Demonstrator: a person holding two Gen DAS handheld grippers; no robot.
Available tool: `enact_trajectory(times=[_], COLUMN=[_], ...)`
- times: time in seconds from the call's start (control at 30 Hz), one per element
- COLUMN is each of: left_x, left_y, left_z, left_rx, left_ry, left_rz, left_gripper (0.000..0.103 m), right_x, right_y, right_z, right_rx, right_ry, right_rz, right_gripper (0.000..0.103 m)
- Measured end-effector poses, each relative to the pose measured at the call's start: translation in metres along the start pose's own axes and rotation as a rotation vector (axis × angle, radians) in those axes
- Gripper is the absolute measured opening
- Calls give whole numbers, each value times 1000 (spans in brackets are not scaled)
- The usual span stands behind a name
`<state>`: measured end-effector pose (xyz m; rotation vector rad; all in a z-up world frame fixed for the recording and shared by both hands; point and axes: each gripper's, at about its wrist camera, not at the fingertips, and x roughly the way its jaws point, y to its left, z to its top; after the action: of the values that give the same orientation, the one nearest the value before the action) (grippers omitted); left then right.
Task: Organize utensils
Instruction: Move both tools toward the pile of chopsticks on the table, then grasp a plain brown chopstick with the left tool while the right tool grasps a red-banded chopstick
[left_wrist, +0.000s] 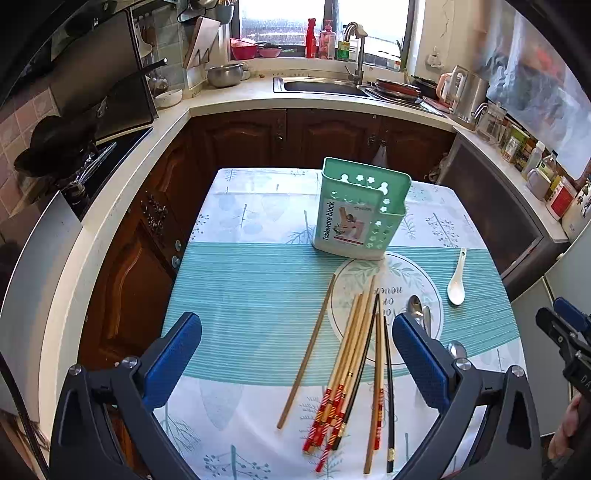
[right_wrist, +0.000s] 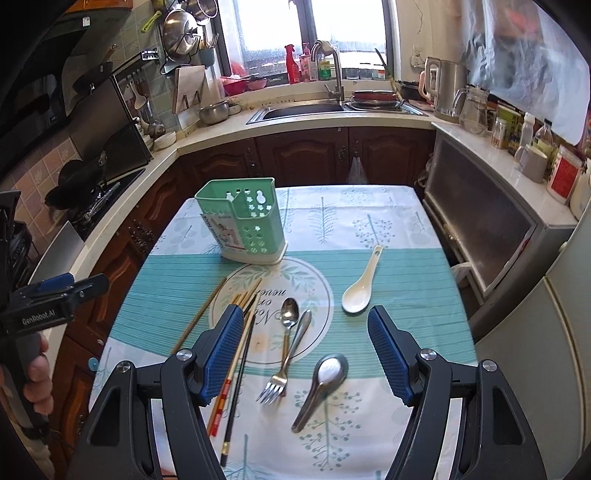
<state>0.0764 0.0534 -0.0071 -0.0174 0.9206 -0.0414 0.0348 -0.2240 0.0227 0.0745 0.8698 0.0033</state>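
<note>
**Both grippers hovering wide over scattered cutlery, nothing picked up yet**

Nearest the person, the left gripper is hanging over the table with its jaws spread and nothing between them; the bundle of chopsticks is lying just beneath and slightly to its right side. The sticks are fanning out and crossing one another, with one pale stick lying apart from the rest. A pinch here is likely to catch only some of them, or to lever the crossed ones so they roll off toward the near table edge.

The right gripper is likewise standing released and holding nothing. Below it a fork and a metal spoon are lying with handles overlapping, and a second steel spoon is sitting just beside them. Thin, flat metal on a soft tablecloth is looking hard to get under; the pads may be slipping off, or dragging the cloth and shifting everything on it.

Farther out, a white ceramic spoon is resting alone, and it would probably chip if dropped.

Beyond that, the green holder is standing upright and apparently empty near the table's middle. It is looking light and tall, so a long chopstick coming in at a slant could be tipping or pushing it. The two grippers are also working close together and could be bumping.
</note>
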Motion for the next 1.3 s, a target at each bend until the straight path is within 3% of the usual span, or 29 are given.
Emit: enact_trajectory(times=[0.2,0.27,0.4,0.53,0.67,0.73,0.8,0.9,1.2,1.3], left_x=[27,38,61,84,115,130,148,167,186,194], left_y=[3,1,-7,-13,-18,-19,-17,-14,-20,-22], left_z=[13,13,11,8,0,-5,-10,-18,-27,-28], left_rx=[52,70,131,161,174,176,151,111,143,154], left_ry=[47,66,86,144,221,258,318,370,432,467], left_rz=[-52,-61,-51,-88,-112,-116,-148,-190,-203,-201], left_gripper=[101,95,92,78,65,45,37,36,36,26], right_x=[22,33,66,105,150,172,191,212,250,260], right_y=[-2,2,14,35,54,61,66,71,81,83], right_z=[25,32,42,36,20,10,1,-8,-20,-21], right_rx=[-29,-38,-45,-46,-17,13,43,82,153,165], right_ry=[34,58,140,240,361,424,476,527,626,645], right_rz=[23,43,109,190,254,291,310,337,342,340], right_gripper=[71,71,61,55,41,35,29,26,21,21])
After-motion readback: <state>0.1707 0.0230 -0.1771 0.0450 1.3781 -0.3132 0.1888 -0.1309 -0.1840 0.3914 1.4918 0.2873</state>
